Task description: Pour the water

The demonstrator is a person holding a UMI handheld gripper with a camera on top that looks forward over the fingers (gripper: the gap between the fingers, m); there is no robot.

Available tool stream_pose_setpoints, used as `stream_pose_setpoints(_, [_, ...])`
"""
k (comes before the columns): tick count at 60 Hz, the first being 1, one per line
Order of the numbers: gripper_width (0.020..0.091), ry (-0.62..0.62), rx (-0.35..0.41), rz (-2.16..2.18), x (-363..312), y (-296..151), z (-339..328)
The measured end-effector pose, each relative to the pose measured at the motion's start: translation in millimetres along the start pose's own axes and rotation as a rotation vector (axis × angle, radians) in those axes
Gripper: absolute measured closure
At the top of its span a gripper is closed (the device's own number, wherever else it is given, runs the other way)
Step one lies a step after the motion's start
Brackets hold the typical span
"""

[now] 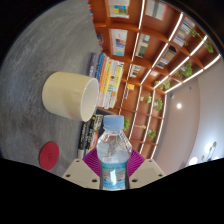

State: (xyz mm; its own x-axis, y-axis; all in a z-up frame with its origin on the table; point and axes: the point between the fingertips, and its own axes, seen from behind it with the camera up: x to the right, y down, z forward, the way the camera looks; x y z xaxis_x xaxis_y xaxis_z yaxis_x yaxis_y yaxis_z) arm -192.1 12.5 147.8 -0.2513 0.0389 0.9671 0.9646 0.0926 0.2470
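Red disc [49, 154]: flat, round, lying on the grey surface [30, 70] beside the fingers.
Cup [71, 96]: cream, cylindrical, seen tilted with its open mouth toward the bottle.
Bottle [113, 152]: clear plastic, pale blue cap, water visible inside; positioned between the fingers, just below the cup.
Gripper [113, 172]: closed onto the bottle, magenta pads [92, 160] pressing both sides.
Shelving [150, 60]: orange, lit, beyond.

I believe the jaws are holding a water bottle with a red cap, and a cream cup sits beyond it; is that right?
Not quite: the gripper view shows the water bottle wears a blue cap, not a red one. The red disc lying on the table beside it is a separate thing. The rest holds: the jaws grip the bottle, and the cream cup sits beyond it.
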Motion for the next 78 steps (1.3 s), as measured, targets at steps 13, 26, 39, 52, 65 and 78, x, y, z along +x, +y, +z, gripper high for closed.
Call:
stream_pose_setpoints(13, [0.0820,0.071,0.003,-0.305,5.6,-20.0,8.2])
stream_pose_setpoints(26, [0.0820,0.082,-0.001,-0.389,-3.0,-25.6,10.2])
stream_pose_setpoints(39, [0.0817,0.073,-0.002,-0.186,5.3,-11.2,5.2])
stream_pose_setpoints(52, [0.0817,-0.111,0.002,0.553,-8.2,23.5,-4.4])
stream_pose_setpoints(65, [0.0818,-0.319,0.068,1.354,-38.2,34.0,-7.9])
stream_pose_setpoints(78, [0.0818,-0.349,0.124,1.736,-51.3,38.9,-3.8])
